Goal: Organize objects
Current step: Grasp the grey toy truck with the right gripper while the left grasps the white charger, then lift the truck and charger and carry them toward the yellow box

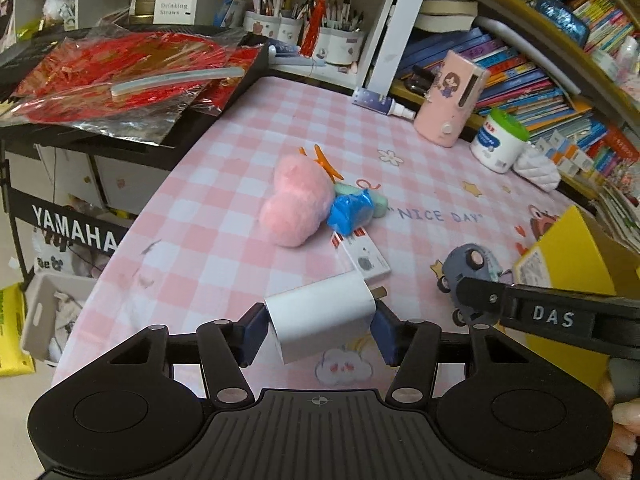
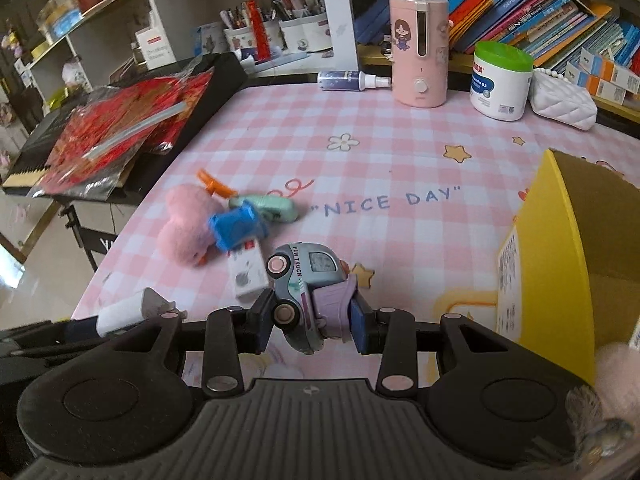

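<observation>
Charger [image 1: 320,312] pinched in left tongs [image 1: 320,330], toy truck [image 2: 308,300] in right tongs [image 2: 312,316] — either could slip, since both grips catch only edges, short of the yellow box [image 2: 552,260].

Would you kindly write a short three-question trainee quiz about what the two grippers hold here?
1. True or false: the left gripper is shut on a white charger.
2. What does the right gripper hold? A) toy truck B) pink plush C) spray bottle
3. What colour is the box at the right?

Key: 1 true; 2 A; 3 yellow.
</observation>
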{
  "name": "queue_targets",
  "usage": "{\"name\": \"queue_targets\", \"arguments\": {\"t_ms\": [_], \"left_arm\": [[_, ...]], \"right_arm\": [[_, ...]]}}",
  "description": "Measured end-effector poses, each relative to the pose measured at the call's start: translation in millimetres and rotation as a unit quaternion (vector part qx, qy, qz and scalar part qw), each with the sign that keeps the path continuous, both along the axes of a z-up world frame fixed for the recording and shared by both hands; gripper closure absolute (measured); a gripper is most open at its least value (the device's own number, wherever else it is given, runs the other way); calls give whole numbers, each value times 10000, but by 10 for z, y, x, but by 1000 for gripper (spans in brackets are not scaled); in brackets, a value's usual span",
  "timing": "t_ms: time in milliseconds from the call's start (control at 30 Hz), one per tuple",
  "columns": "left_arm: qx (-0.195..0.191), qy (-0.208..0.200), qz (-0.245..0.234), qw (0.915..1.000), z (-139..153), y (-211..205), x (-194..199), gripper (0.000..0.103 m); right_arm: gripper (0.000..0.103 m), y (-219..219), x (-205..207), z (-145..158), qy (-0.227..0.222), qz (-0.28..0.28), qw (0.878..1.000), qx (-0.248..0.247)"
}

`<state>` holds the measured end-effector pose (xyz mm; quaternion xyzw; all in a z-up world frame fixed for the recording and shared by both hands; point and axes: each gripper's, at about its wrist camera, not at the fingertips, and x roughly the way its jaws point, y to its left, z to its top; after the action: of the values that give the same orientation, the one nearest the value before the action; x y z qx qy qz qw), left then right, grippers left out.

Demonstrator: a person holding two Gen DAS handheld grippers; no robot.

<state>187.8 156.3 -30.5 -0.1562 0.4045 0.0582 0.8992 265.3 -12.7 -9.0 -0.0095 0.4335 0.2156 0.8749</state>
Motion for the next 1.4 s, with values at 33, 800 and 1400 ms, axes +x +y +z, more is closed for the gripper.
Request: {"name": "queue_targets", "arguments": {"t_ms": [33,800,1400], "left_arm": [[-1,-19,3,10000,14,2,-46,48],[-73,-168,-396,9990,80,-47,-1109,48],[93,-159,-890,9959,128,-237,-1859,48]], "right_arm": [[67,-11,-41,-1,1,-25,10000,2],[67,-95,-1247,25,-129,-361,9992,-83],[67,-329,-2228,-19,-46,-824,9965,120]]}}
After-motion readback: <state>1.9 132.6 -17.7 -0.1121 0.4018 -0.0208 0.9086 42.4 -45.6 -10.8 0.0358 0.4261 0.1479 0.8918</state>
